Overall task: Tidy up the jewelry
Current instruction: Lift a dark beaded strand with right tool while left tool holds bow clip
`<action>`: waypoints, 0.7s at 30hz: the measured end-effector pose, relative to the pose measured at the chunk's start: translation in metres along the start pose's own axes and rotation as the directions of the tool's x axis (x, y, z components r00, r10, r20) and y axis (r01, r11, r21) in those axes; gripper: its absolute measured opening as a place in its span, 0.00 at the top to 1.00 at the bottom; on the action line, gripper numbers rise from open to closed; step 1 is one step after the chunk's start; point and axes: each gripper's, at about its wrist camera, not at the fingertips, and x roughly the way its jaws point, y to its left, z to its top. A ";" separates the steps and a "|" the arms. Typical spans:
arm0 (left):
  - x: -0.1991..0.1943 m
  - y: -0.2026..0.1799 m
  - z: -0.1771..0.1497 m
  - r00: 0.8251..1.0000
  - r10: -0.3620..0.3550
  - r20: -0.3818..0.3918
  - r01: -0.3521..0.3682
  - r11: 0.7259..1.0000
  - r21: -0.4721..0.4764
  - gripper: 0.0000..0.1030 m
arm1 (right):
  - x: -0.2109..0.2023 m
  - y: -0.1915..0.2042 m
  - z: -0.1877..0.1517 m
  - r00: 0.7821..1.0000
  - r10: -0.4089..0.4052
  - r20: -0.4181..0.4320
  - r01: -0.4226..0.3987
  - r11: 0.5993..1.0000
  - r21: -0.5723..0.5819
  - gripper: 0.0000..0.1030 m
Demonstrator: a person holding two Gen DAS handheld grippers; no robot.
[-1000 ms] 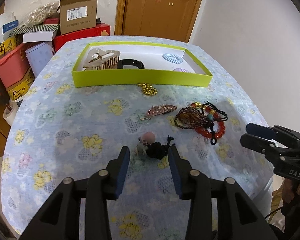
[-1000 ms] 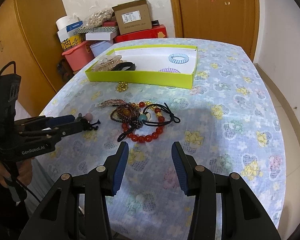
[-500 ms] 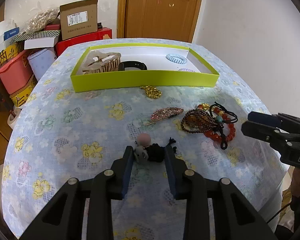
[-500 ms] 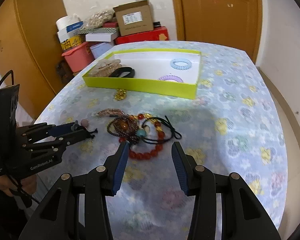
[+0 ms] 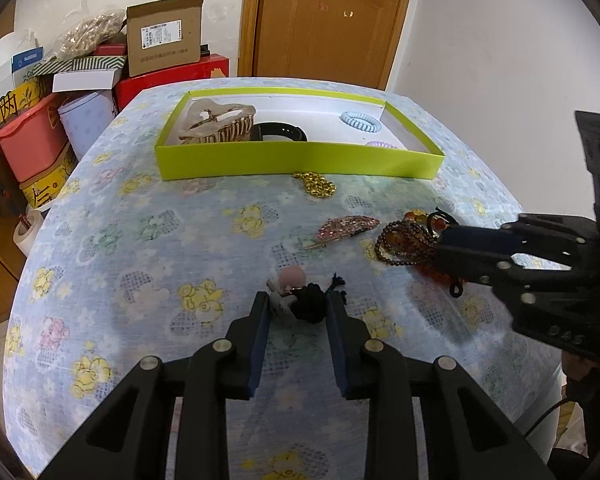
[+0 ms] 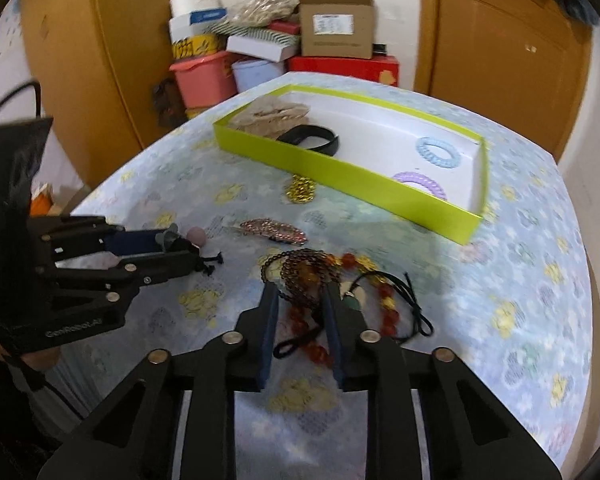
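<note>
A green tray at the far side holds a beige claw clip, a black band, a blue coil tie and a purple one. My left gripper is shut on a black hair tie with a pink ball on the cloth. My right gripper has its fingers either side of a dark bead bracelet, which lies in a heap with red beads and black cord. It also shows in the left wrist view.
A gold chain lies just in front of the tray. A pink glitter clip lies mid-table. Boxes and bins stand beyond the table's left edge. A wooden door is behind.
My left gripper closed onto the pink-ball hair tie. My right gripper moved forward and left to the bracelet heap and narrowed its jaws around the dark beads.
</note>
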 end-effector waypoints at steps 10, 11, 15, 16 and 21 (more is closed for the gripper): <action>0.000 0.001 0.001 1.000 -0.005 0.002 0.005 1.000 -0.002 0.72 | 0.012 0.015 0.004 0.997 -0.080 -0.010 0.078 0.987 -0.139 0.97; 0.000 0.000 0.001 1.000 -0.004 0.002 0.004 1.000 -0.002 0.72 | 0.012 0.016 0.004 0.996 -0.085 -0.009 0.083 0.986 -0.146 0.97; 0.000 0.001 0.001 1.000 -0.005 0.001 0.005 1.000 -0.005 0.72 | 0.007 0.014 0.003 0.996 -0.085 0.004 0.085 0.988 -0.128 0.97; 0.000 0.000 0.001 1.000 -0.006 0.000 0.006 1.000 -0.007 0.72 | 0.005 0.012 0.003 0.997 -0.081 0.011 0.082 0.990 -0.114 0.97; -0.002 0.004 0.002 1.000 -0.011 -0.004 0.011 1.000 -0.023 0.72 | -0.010 0.003 0.005 0.997 -0.060 0.044 0.062 0.997 -0.051 0.97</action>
